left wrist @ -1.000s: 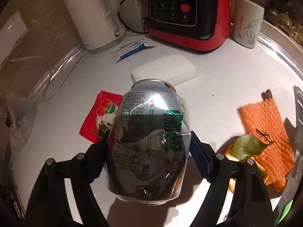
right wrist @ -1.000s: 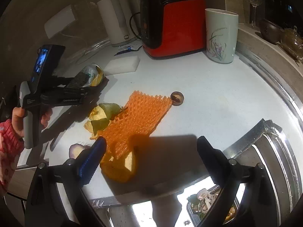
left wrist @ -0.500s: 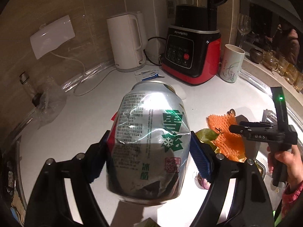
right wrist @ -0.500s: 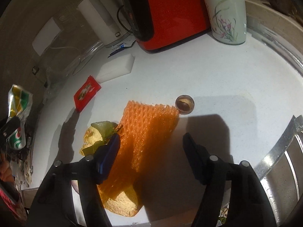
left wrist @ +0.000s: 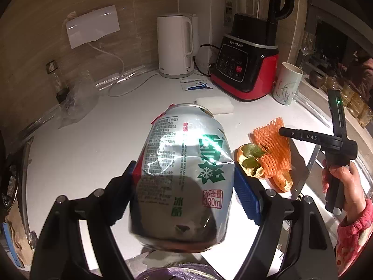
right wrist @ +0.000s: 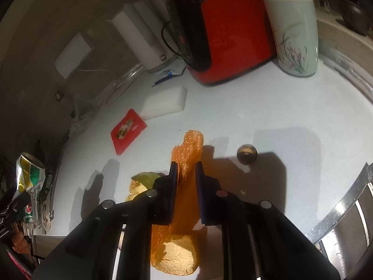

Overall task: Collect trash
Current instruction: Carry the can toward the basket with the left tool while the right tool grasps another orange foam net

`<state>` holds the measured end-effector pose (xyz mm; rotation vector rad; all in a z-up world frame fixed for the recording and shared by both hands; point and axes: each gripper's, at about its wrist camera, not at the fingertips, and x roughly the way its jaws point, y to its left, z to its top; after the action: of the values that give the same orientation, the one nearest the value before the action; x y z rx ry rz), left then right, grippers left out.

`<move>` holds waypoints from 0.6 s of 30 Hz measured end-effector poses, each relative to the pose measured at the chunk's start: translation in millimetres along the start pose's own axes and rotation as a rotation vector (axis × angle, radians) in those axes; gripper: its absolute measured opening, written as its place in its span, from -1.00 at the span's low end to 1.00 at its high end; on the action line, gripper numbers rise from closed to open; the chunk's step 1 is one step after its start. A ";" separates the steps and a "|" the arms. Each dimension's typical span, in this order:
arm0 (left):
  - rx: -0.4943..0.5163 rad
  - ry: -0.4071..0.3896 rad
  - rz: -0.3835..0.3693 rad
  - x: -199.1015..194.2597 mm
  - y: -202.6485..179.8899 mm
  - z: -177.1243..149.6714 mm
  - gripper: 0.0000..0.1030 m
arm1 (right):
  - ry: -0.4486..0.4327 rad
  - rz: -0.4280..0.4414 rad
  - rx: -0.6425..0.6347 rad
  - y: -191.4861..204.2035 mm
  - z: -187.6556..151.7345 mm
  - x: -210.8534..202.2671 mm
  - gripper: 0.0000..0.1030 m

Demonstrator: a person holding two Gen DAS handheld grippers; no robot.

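Note:
My left gripper (left wrist: 185, 177) is shut on a dented silver beer can (left wrist: 177, 144), held upright above the white counter (left wrist: 93, 144). My right gripper (right wrist: 186, 166) has its jaws closing on an orange foam net (right wrist: 190, 147), which is bunched into a narrow ridge between the blue pads (right wrist: 173, 186). The net lies over yellow fruit peel (right wrist: 179, 259) and green leaves (right wrist: 145, 177). A red sachet (right wrist: 127, 131) and a small brown round piece (right wrist: 246, 154) lie on the counter nearby. In the left wrist view a hand holds the right gripper (left wrist: 283, 131) over the net (left wrist: 272, 149).
At the back stand a red blender (left wrist: 247, 70), a white kettle (left wrist: 174, 46) and a flowered cup (right wrist: 295, 32). A white sponge (right wrist: 165, 103) lies before them. A metal sink rim (right wrist: 338, 214) runs at the right. A clear plastic bag (left wrist: 77, 102) sits at the left.
My left gripper has lifted the can up and back from the counter. My right gripper moved forward over the orange net and its jaws came together, bunching the net.

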<state>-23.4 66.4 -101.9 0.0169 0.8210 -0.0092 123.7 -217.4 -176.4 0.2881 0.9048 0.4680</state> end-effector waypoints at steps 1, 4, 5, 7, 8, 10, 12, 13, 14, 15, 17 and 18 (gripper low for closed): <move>-0.006 -0.005 -0.002 -5.0 1.4 -2.0 0.49 | -0.014 -0.005 -0.023 6.6 2.4 -6.3 -0.68; -0.019 -0.020 0.016 -21.4 4.5 -9.6 0.49 | -0.050 -0.020 -0.078 22.9 6.7 -24.1 -0.71; -0.021 -0.024 0.019 -26.9 5.1 -12.8 0.49 | -0.060 -0.015 -0.090 27.8 7.0 -30.4 -0.76; -0.025 -0.033 0.028 -39.2 6.5 -19.7 0.49 | -0.076 -0.015 -0.121 38.2 7.4 -41.2 -0.77; -0.024 -0.036 0.031 -44.8 7.0 -23.6 0.49 | -0.081 -0.028 -0.140 42.9 7.2 -44.6 -0.77; -0.026 -0.037 0.040 -53.8 9.4 -30.8 0.49 | -0.075 -0.064 -0.145 42.1 7.3 -43.2 -0.77; -0.042 -0.033 0.044 -61.1 13.0 -37.8 0.49 | -0.025 -0.086 -0.105 27.8 6.0 -30.3 -0.76; -0.049 -0.030 0.040 -63.9 15.3 -40.4 0.49 | -0.009 -0.104 -0.079 18.7 3.7 -24.5 -0.71; -0.052 -0.027 0.040 -66.2 17.0 -43.5 0.49 | 0.010 -0.119 -0.053 10.0 0.8 -18.0 -0.49; -0.056 -0.026 0.043 -68.0 18.9 -46.4 0.49 | 0.026 -0.123 -0.033 2.9 -2.5 -12.5 -0.31; -0.062 -0.021 0.047 -68.9 21.5 -50.8 0.49 | 0.056 -0.131 0.013 -11.1 -9.5 -1.1 -0.19; -0.066 -0.017 0.047 -68.8 22.7 -52.6 0.49 | 0.073 -0.130 0.028 -15.9 -12.6 4.5 -0.17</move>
<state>-108.4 90.1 -87.2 -0.0262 0.8032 0.0624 120.2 -228.3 -193.7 0.2374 0.9951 0.3471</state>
